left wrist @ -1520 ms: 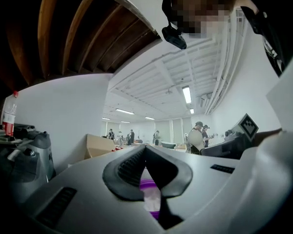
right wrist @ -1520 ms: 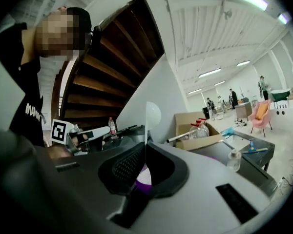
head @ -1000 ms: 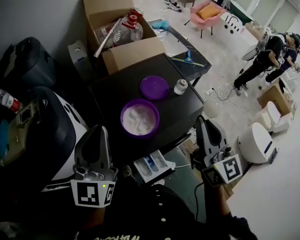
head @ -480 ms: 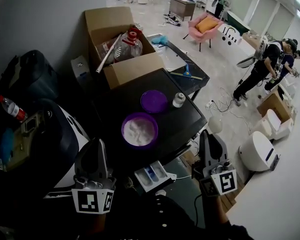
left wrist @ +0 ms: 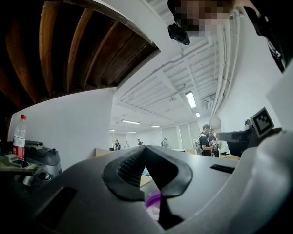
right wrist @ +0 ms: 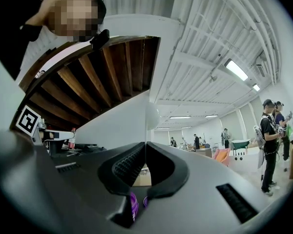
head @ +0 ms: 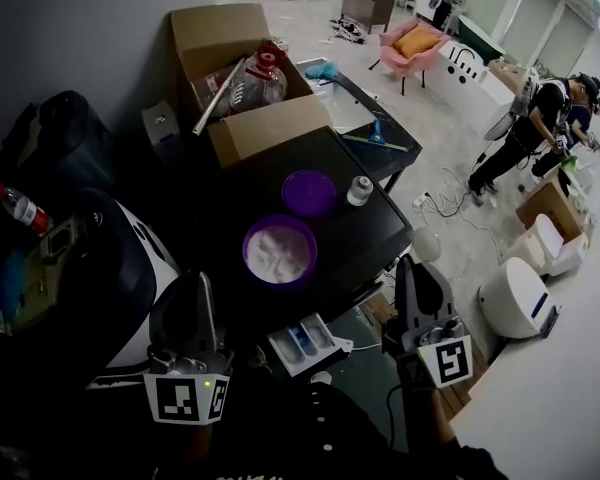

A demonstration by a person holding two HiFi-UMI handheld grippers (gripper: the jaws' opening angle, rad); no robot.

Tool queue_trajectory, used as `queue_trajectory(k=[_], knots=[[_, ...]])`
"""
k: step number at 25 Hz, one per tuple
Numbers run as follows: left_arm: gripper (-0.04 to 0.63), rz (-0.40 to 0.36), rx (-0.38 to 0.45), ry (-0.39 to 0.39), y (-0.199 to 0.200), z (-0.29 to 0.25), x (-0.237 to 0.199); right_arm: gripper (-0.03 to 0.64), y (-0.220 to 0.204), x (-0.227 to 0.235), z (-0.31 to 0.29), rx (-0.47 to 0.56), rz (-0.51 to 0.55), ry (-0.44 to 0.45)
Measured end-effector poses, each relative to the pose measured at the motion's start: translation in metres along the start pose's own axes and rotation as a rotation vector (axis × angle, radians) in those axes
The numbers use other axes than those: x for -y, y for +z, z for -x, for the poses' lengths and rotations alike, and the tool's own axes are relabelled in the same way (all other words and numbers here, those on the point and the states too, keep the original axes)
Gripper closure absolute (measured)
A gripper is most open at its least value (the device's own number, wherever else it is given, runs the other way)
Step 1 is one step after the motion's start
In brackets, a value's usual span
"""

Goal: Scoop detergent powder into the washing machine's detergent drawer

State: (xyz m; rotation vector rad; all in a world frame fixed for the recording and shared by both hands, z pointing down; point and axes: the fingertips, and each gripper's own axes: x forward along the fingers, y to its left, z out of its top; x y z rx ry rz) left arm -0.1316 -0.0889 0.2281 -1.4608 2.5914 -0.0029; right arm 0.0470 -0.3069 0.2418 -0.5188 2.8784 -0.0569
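While the left gripper [head: 198, 282] and right gripper [head: 409, 264] hover empty, jaws together, scoops from the round purple tub [head: 279, 251] should reach the white plastic drawer [head: 302, 343] level.

Black top [head: 242, 190] bears powder tub [head: 278, 251], lid [head: 309, 193], jar [head: 358, 190].

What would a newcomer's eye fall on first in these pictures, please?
Most striking is the open purple tub of white powder in the middle of the black top, its purple lid lying just beyond. Below it the detergent drawer stands pulled out, between the shut, empty left gripper and right gripper.
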Motion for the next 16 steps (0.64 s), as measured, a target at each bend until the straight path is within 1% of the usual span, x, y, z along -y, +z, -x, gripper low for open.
queue_trajectory(k=[10, 16], knots=[[0.581, -0.006, -0.009, 0.009, -0.0029, -0.0004, -0.0024, 0.584, -0.0042, -0.0019, -0.0038, -0.014, 0.007, 0.008], [0.581, 0.004, -0.014, 0.006, -0.0056, -0.0006, -0.0026, 0.583, -0.0057, -0.0033, -0.0056, -0.017, 0.013, 0.009]])
